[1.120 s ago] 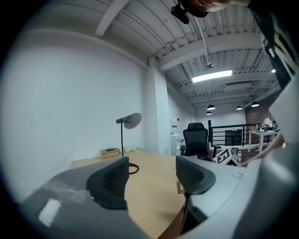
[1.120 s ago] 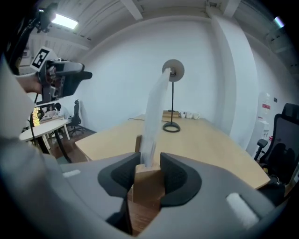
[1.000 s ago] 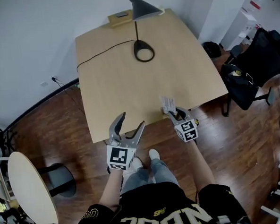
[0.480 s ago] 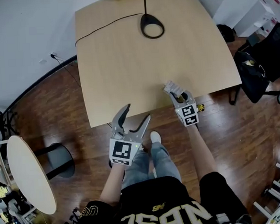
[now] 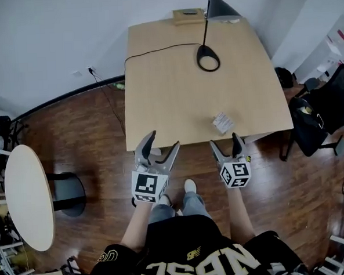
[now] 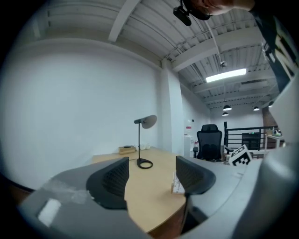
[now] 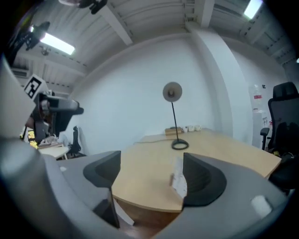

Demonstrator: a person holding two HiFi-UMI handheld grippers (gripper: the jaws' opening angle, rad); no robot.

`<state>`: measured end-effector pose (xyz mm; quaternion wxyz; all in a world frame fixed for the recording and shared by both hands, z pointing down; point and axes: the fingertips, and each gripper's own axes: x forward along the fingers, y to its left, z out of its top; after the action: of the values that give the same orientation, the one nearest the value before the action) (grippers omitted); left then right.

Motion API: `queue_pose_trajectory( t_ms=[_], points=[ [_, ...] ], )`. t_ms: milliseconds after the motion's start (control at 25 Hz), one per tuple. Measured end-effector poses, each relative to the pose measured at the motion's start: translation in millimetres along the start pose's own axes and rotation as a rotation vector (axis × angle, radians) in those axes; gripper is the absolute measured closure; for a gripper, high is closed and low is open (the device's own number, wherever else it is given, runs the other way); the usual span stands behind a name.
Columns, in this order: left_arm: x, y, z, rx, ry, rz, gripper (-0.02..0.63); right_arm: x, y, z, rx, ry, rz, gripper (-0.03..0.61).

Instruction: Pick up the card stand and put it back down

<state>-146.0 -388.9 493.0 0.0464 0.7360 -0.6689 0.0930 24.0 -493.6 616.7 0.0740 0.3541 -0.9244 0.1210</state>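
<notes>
- Right claw (image 5: 225, 143) hovers just off the near edge of the surface (image 5: 169, 99), its jaws opening with nothing between them.
- Card stand (image 5: 223, 123) sits free on the surface close to that edge, just beyond the claw and not touching it.
- Left claw (image 5: 163, 142) hangs spread wide and empty beside the same edge.
- Lamp (image 5: 208, 58) stands at the far end.

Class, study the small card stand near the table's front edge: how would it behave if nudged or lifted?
The card stand looks thin and small against the table, so it is probably light and easy to lift. In the right gripper view it reads as a thin sheet standing up, so a sideways nudge would likely tip it.
</notes>
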Motion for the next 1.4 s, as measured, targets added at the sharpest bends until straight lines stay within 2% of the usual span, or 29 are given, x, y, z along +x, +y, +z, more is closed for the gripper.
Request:
queue_pose_trajectory(
  t_ms=[160,280,440,560,720,920,1040,1160,1280,1400],
  points=[
    [-67,19,23,0.032,-0.080,0.069,0.296,-37,92,56,-0.046,-0.106,0.081,0.167],
    [-120,35,24,0.052,-0.113,0.096,0.296,-61,160,77,-0.088,-0.160,0.116,0.164],
    [-190,44,8,0.069,-0.115,0.066,0.296,-113,241,77,-0.087,-0.207,0.066,0.160],
    [-241,40,-10,0.050,-0.132,0.070,0.299,-157,281,70,-0.118,-0.198,0.009,0.161],
    [-291,40,-18,-0.001,-0.150,0.079,0.301,-190,314,80,-0.132,-0.205,-0.058,0.161],
    [-321,41,-4,-0.044,-0.212,0.073,0.301,-198,360,82,-0.201,-0.186,-0.025,0.164],
    [-328,31,12,-0.044,-0.238,0.052,0.301,-207,380,81,-0.207,-0.177,-0.003,0.164],
    [-333,16,26,-0.048,-0.275,0.038,0.302,-218,383,83,-0.211,-0.184,0.007,0.164],
    [-336,5,28,-0.074,-0.274,0.032,0.307,-226,380,76,-0.207,-0.175,0.023,0.164],
    [-332,-11,34,-0.060,-0.284,0.018,0.315,-237,367,76,-0.195,-0.184,0.010,0.164]
  ],
)
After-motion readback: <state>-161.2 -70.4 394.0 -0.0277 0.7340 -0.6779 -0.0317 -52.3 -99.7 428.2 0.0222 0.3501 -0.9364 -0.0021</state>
